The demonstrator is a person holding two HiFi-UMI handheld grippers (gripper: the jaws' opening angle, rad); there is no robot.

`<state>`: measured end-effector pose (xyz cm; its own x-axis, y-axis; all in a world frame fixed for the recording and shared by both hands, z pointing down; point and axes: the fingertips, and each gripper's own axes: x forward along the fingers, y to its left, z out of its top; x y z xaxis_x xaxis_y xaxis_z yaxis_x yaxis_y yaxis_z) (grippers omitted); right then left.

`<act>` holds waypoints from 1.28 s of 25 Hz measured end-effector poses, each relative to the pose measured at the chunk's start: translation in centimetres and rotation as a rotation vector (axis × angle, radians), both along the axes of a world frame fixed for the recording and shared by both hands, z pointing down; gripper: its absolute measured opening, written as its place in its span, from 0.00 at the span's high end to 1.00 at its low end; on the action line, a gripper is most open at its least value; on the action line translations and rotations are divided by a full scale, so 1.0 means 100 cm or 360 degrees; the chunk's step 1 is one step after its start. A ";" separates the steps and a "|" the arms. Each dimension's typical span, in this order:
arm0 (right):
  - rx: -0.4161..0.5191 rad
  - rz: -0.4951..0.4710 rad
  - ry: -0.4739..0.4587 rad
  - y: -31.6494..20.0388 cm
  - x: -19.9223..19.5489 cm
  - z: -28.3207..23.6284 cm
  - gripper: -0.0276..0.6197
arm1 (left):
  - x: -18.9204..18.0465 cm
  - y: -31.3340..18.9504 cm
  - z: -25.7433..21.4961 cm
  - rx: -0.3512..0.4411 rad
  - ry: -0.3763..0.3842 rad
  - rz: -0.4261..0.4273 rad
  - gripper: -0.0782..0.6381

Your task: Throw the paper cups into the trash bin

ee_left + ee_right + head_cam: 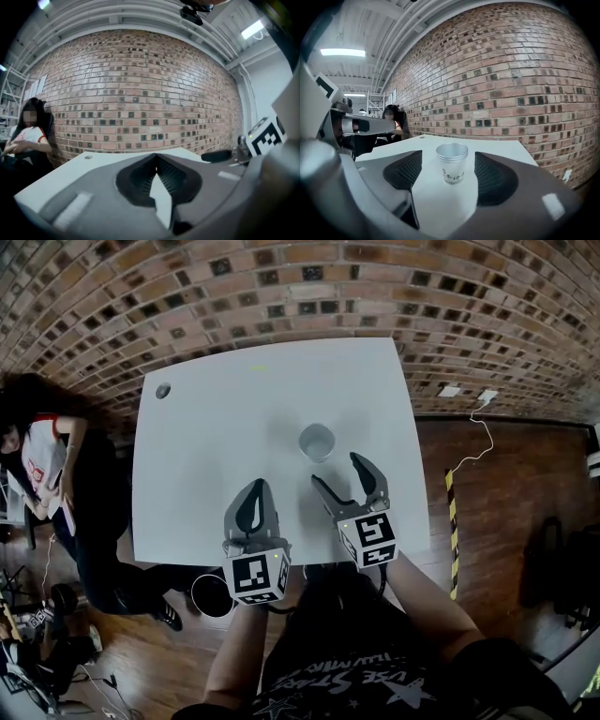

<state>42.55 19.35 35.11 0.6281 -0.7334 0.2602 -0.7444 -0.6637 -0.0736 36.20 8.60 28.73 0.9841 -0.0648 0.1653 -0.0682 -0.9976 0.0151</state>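
Right tongs (336,471) are hanging released, jaws wide apart. The paper cup (317,442) is standing upright just ahead of their tips, untouched, with only bare white surface (206,446) between. My left tongs (255,491) are sitting clenched and empty alongside. The trash bin (212,594) is standing on the floor behind my left tongs. A person (56,465) is sitting far off left.

Paper cup (317,442) (451,164): one pale cup with a rolled rim and a line of dark print low on its side. It stands upright, mouth up and empty, on the white tabletop (216,456), right of the tabletop's middle and apart from every edge. Trash bin (212,595): round, dark, open-topped, on the floor just beyond the tabletop's near edge, partly hidden.
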 end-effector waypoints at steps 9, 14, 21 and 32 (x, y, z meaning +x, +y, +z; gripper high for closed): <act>-0.0112 -0.0039 -0.0064 -0.021 0.015 0.034 0.32 | 0.018 -0.016 0.020 -0.0027 -0.0043 -0.0029 0.88; -0.0160 -0.0048 -0.0089 -0.030 0.027 0.045 0.30 | 0.025 -0.024 0.024 -0.0030 -0.0059 -0.0045 0.88; -0.0194 -0.0054 -0.0095 -0.042 0.043 0.058 0.29 | 0.033 -0.029 0.028 -0.0037 -0.0081 -0.0057 0.88; -0.0197 -0.0097 0.0007 -0.065 0.059 0.046 0.29 | 0.035 -0.039 0.041 -0.0045 -0.0110 -0.0098 0.88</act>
